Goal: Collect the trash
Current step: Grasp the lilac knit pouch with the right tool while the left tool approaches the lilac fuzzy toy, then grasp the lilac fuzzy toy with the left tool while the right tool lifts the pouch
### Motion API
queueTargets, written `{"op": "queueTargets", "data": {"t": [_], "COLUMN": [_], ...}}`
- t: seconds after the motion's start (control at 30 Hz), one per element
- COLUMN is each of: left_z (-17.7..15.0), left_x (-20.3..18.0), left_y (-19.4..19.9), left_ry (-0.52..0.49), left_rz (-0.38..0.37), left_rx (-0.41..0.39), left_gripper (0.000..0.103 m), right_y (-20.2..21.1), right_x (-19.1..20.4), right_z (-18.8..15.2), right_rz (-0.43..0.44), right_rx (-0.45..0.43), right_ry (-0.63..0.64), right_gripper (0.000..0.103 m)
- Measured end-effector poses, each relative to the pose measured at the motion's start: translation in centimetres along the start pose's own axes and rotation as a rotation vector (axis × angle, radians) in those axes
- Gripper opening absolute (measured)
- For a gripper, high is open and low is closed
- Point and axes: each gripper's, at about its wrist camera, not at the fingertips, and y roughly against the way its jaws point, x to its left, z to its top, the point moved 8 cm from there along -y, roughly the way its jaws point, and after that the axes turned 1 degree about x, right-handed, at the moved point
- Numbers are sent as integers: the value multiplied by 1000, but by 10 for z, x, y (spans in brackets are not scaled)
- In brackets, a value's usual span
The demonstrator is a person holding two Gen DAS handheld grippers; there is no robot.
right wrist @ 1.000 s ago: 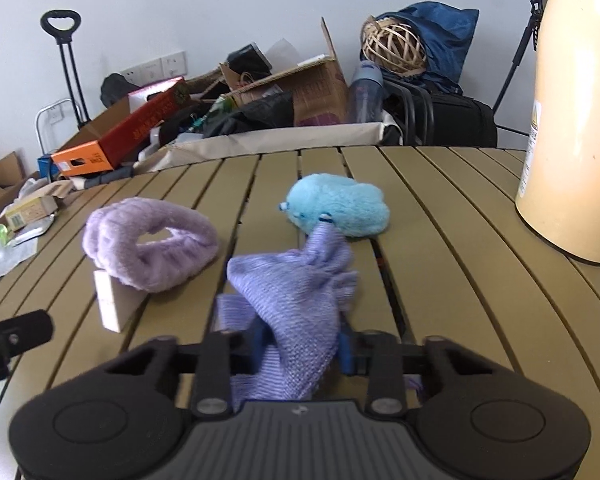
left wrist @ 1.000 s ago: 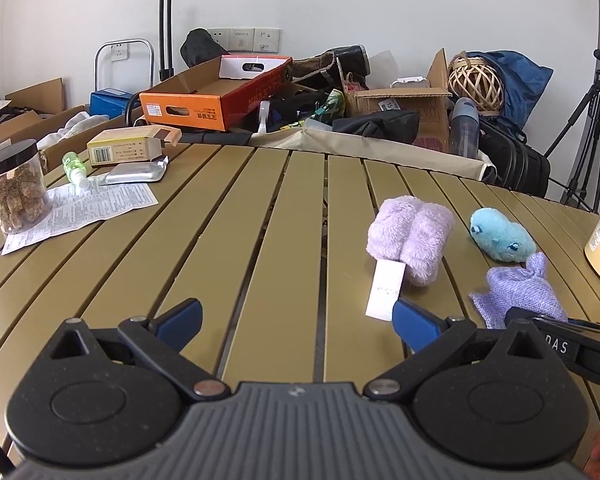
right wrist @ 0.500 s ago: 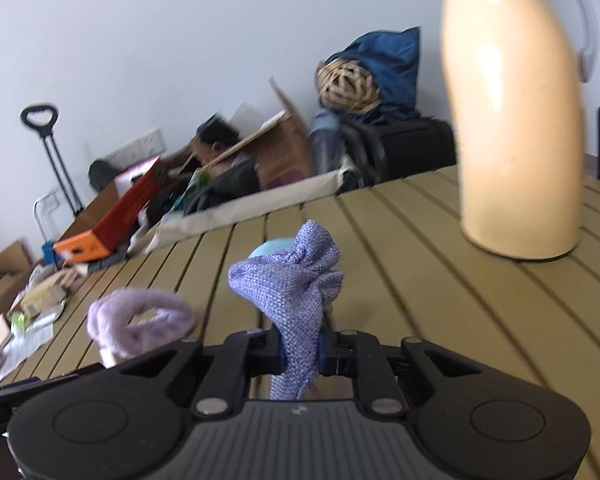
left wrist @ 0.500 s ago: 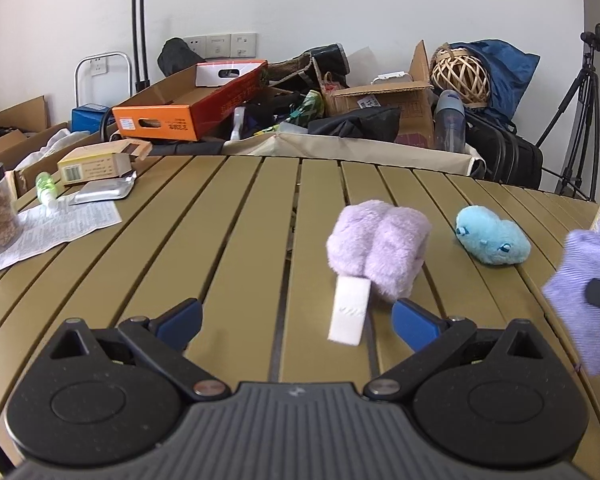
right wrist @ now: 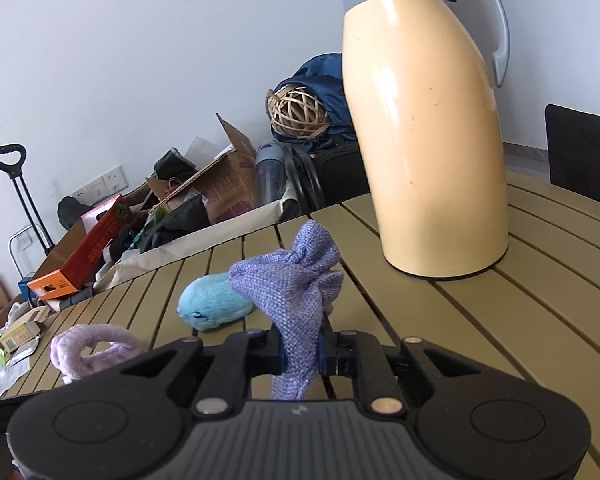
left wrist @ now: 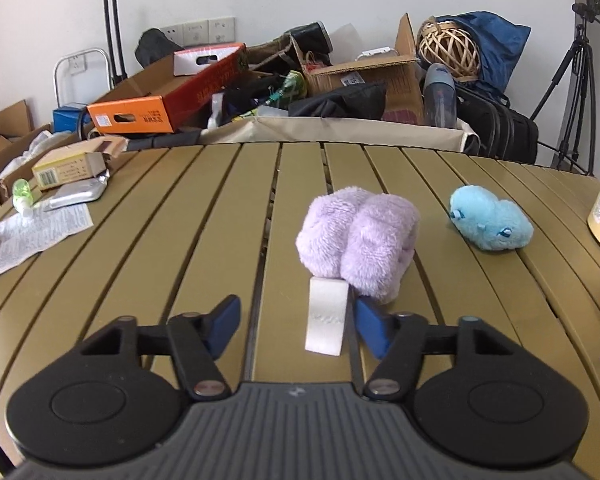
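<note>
- Currently the right gripper (right wrist: 302, 354) is clamped on a purple woven pouch (right wrist: 296, 292), whose gathered top stands up above the jaws while its lower end hangs below them, clear of the slatted table (right wrist: 500, 320).
- Behind the pouch on the table lies a blue plush toy (right wrist: 214, 305); a cream thermos jug (right wrist: 424, 132) stands upright to the right, well apart from it.
- Lower left in the right wrist view, a lilac fuzzy band (right wrist: 94, 350) rests on the slats.
- The left gripper (left wrist: 296, 322) has its jaws half apart and has just been closing; the white tag (left wrist: 326, 322) of the lilac fuzzy band (left wrist: 358, 246) lies between the blue fingertips (left wrist: 370, 322), near the right one, and whether that pad touches the tag cannot be told.
- In the left wrist view the blue plush toy (left wrist: 490, 224) sits to the right of the band, apart from it.
- A printed paper sheet (left wrist: 32, 232) and a small yellow box (left wrist: 68, 168) lie at the table's far left edge.
</note>
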Motion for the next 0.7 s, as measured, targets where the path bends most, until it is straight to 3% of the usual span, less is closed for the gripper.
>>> {"op": "queueTargets", "data": {"t": [0.1,0.23,0.7], "left_z": [-1,0,2], "left_x": [-2,-8,-5], "left_y": [-1,0,20], "left_ry": [-8,-15,-10], "left_rz": [-14,-62,-70], "left_rx": [2,1,-49], "left_gripper": [46,19,18], "right_y": [1,0,12], "right_x": [1,3,8], "right_z": [-1,-1,-1], "right_rz": [-1,2,39], "right_rx": [-1,-1,-19], "right_ry": [0,3,8], "right_gripper": [13,13,13]}}
